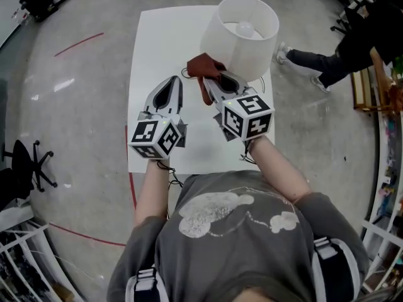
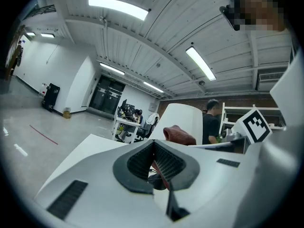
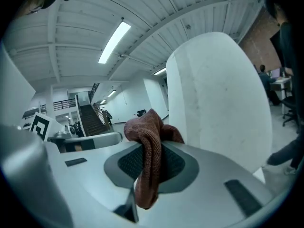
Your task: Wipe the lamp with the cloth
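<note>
Now: right gripper point(image 1: 213, 82) clamps ribbed rust cloth point(image 3: 149, 127) just beside smooth white drum-shaped lamp point(image 3: 216, 94); left gripper point(image 2: 153, 143) closed, empty.

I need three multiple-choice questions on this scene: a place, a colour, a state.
1. Where does the lamp stand? A. on the floor B. on the white table C. on a chair
2. Which colour is the cloth? A. blue B. yellow C. reddish-brown
3. What is the left gripper doing? A. shut, empty B. gripping the cloth C. gripping the lamp
Answers: 1B, it rises from the table; 2C, seen in the right gripper; 3A, fingers together, nothing between.
</note>
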`<control>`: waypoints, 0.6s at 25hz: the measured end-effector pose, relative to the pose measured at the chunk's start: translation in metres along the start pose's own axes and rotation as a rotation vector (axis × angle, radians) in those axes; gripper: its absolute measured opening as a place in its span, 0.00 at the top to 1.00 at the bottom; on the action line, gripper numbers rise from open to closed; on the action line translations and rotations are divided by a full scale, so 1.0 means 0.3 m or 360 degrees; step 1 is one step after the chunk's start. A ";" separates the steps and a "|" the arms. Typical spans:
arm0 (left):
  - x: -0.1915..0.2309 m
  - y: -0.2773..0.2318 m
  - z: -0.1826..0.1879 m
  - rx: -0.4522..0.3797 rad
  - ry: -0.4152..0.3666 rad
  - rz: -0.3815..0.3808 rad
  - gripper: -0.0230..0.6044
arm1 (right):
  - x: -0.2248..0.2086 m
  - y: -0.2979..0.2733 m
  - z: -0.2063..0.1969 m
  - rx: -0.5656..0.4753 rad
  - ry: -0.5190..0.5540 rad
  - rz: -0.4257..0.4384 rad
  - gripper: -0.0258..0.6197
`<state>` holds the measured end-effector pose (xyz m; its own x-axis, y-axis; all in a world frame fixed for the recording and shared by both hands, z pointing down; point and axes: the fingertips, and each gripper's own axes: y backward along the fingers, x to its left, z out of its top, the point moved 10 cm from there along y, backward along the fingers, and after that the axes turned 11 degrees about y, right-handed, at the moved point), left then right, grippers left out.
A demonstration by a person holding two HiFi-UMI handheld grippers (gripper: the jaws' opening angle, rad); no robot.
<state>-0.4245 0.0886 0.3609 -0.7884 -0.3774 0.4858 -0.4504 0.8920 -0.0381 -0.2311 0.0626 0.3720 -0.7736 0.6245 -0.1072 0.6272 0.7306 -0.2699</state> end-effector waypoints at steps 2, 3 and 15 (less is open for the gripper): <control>-0.002 0.008 -0.020 0.0019 0.0011 0.0009 0.95 | 0.003 0.004 -0.037 0.0047 -0.0004 0.0004 0.87; -0.003 0.011 -0.029 0.0030 0.0016 0.0014 0.95 | 0.004 0.006 -0.056 0.0076 -0.0004 0.0007 0.87; -0.013 0.062 -0.105 0.0087 0.0053 0.0027 0.95 | 0.021 0.099 -0.185 0.0230 0.0016 0.0019 0.87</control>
<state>-0.4166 0.1146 0.3858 -0.7824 -0.3528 0.5133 -0.4598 0.8830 -0.0939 -0.2123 0.1035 0.4164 -0.7649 0.6360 -0.1018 0.6161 0.6764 -0.4037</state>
